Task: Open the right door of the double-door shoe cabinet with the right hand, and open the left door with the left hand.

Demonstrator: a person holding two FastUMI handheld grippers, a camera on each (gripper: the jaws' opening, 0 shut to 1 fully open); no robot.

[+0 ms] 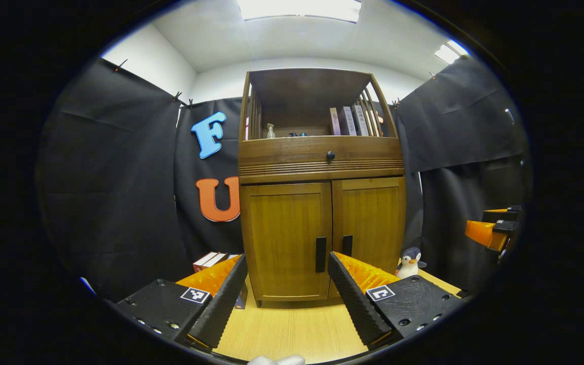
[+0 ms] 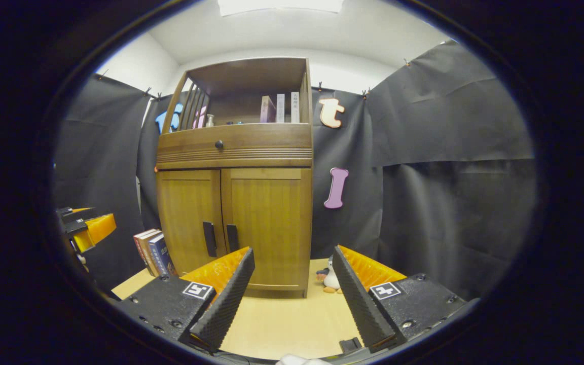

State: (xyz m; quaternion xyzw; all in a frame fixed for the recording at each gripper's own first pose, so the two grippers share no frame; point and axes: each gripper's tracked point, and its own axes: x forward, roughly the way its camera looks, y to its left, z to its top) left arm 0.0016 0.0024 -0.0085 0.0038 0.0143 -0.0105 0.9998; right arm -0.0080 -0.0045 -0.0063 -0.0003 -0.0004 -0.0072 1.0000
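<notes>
Standing on the pale wooden table against the black cloth wall is the shoe cabinet, both of its lower doors sitting closed. The left door and the right door are meeting at the middle, each carrying a dark upright handle beside the seam. The left gripper is hovering in front of the left door, fingers spread wide and holding nothing. The right gripper is hanging well short of the cabinet's right door, its fingers likewise parted and empty. A toy penguin is sitting just beside the cabinet's right corner, and some books are leaning at its left side.
</notes>
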